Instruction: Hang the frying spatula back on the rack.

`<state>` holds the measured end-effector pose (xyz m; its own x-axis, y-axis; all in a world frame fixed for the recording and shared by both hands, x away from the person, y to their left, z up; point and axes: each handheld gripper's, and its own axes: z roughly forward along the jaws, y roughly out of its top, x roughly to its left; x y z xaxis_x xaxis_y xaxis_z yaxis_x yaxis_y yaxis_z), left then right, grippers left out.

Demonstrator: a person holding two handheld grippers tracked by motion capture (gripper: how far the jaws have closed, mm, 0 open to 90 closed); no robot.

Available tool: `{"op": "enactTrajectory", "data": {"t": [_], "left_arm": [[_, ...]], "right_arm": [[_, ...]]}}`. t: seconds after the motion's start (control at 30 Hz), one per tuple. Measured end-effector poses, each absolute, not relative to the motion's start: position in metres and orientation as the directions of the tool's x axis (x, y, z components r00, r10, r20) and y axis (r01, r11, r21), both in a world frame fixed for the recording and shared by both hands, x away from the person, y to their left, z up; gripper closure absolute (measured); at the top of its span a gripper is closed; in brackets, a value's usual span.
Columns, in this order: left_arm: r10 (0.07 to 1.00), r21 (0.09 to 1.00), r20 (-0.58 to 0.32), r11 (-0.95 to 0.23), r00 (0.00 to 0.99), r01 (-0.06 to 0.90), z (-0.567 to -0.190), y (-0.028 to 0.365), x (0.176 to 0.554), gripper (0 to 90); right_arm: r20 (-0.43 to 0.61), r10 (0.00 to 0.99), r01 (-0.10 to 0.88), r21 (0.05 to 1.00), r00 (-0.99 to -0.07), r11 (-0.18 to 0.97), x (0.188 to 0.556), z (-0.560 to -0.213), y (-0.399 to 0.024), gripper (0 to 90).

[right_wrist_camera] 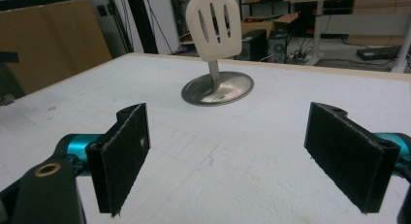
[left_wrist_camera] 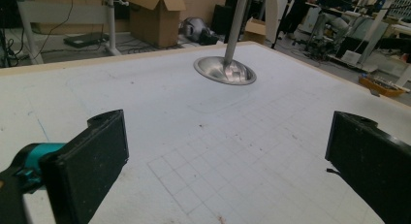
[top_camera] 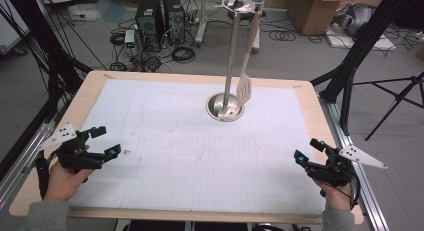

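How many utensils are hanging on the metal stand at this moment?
1. A slotted spatula hangs from a hook at the top of the stand, on its right side in the high view, its blade just above the round base. The other hooks look empty.

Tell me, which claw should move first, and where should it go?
Probably the right claw, forward toward the spatula hanging on the metal stand. Both claws sit open and empty near the table's front edge, and the spatula hangs on the stand's right side, nearer that claw.
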<state>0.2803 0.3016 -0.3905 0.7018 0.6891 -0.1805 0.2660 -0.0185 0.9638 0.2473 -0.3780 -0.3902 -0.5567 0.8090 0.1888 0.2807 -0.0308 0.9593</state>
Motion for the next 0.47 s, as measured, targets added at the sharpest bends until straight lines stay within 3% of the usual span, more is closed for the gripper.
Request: {"op": "enactTrajectory", "data": {"t": [0.47], "left_arm": [[0.656, 0.967, -0.174, -0.026, 0.735, 0.252, -0.395, 0.301, 0.278, 2.2]], "right_arm": [[0.234, 0.752, 0.246, 0.964, -0.616, -0.099, 0.243, -0.396, -0.395, 15.5]]}}
